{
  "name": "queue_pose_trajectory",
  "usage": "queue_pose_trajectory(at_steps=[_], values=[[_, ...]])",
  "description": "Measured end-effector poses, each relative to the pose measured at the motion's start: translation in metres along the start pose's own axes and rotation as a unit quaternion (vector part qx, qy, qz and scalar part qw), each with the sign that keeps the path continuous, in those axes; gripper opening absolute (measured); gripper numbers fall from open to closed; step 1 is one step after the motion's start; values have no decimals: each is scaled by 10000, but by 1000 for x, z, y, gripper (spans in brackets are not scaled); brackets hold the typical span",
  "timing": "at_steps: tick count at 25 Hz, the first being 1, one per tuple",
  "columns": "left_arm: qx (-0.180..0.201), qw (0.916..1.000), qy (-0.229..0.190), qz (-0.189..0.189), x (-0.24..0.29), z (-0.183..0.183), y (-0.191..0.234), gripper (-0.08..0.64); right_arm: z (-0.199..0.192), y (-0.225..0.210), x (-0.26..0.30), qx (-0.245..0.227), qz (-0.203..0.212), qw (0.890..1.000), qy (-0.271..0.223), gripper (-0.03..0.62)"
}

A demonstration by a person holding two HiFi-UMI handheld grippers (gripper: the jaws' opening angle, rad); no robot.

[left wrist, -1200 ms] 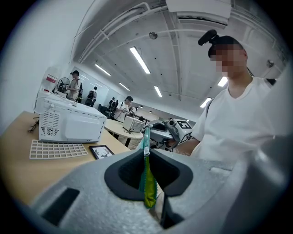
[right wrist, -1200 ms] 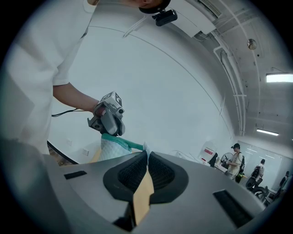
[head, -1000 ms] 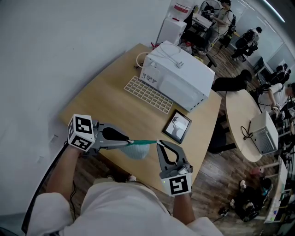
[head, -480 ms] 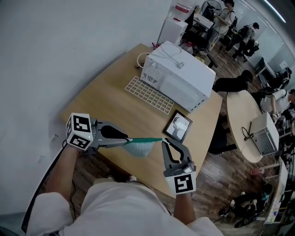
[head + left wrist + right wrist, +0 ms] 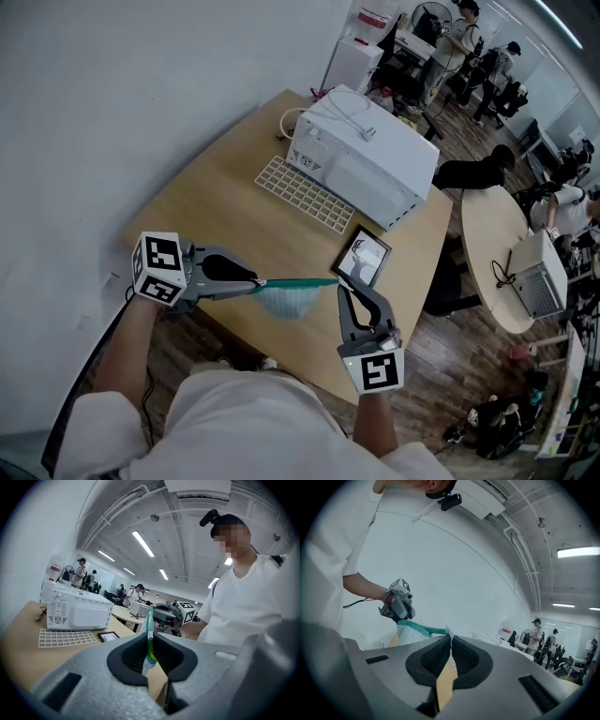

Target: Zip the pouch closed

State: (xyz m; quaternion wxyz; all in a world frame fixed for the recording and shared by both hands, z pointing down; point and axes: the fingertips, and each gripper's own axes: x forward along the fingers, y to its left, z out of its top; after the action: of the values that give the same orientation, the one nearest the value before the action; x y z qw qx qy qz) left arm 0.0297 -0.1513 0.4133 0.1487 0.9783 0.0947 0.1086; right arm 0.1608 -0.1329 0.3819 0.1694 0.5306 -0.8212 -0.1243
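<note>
A pale mesh pouch (image 5: 286, 300) with a green zipper band (image 5: 300, 282) hangs in the air over the near edge of the wooden table (image 5: 216, 202), stretched between both grippers. My left gripper (image 5: 260, 281) is shut on the pouch's left end; the green band (image 5: 149, 634) runs out between its pads. At the other end, my right gripper (image 5: 339, 285) is shut on the zipper pull, a small white tab (image 5: 448, 631) showing at its closed tips. In the right gripper view the pouch (image 5: 410, 632) sags below the left gripper (image 5: 397, 603).
A white microwave (image 5: 364, 155) stands at the back of the table, with a white keyboard (image 5: 302, 193) and a black picture frame (image 5: 364, 258) in front of it. A round table (image 5: 502, 253) and several people are off to the right.
My right gripper has moved to the right, away from the left one, and the green zipper band between them is drawn out longer and straighter. The left gripper has stayed in place.
</note>
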Motion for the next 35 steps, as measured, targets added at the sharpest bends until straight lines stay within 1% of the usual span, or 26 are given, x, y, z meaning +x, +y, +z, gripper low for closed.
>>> queue_pose_trajectory(at_steps=[4, 6, 8, 12, 15, 22, 25, 27, 30, 33, 35], values=[[-53, 9999, -57, 123, -5, -5, 3, 43, -8, -12, -6, 296, -248, 9992, 51, 14], [-113, 9998, -128, 120, -7, -7, 2, 44, -11, -14, -8, 242, -250, 9994, 66, 14], [-103, 9998, -97, 137, -5, -11, 0, 44, -13, -13, -9, 188, -242, 9995, 102, 14], [-118, 9996, -181, 172, -8, -11, -3, 44, -8, -13, -8, 329, -334, 9989, -82, 15], [-117, 9994, -242, 231, -14, -11, -5, 44, -9, -9, -7, 298, -310, 9991, 4, 15], [-253, 9983, -409, 333, -21, -20, -12, 44, -4, -2, -4, 459, -303, 9985, -65, 15], [-196, 9980, -456, 384, -25, -23, -13, 44, -2, 4, -4, 715, -182, 9972, -135, 17], [-287, 9970, -539, 482, -29, -26, -12, 44, -3, 7, -4, 921, -115, 9955, -172, 17], [-492, 9947, -669, 613, -34, -32, -12, 45, -3, 10, -6, 1033, -148, 9944, -142, 15], [-559, 9942, -665, 631, -34, -41, -12, 46, -1, 8, -7, 1184, -178, 9927, -127, 10], [-512, 9949, -556, 668, -29, -46, -10, 44, 0, 8, -6, 1122, -203, 9934, -88, 9]])
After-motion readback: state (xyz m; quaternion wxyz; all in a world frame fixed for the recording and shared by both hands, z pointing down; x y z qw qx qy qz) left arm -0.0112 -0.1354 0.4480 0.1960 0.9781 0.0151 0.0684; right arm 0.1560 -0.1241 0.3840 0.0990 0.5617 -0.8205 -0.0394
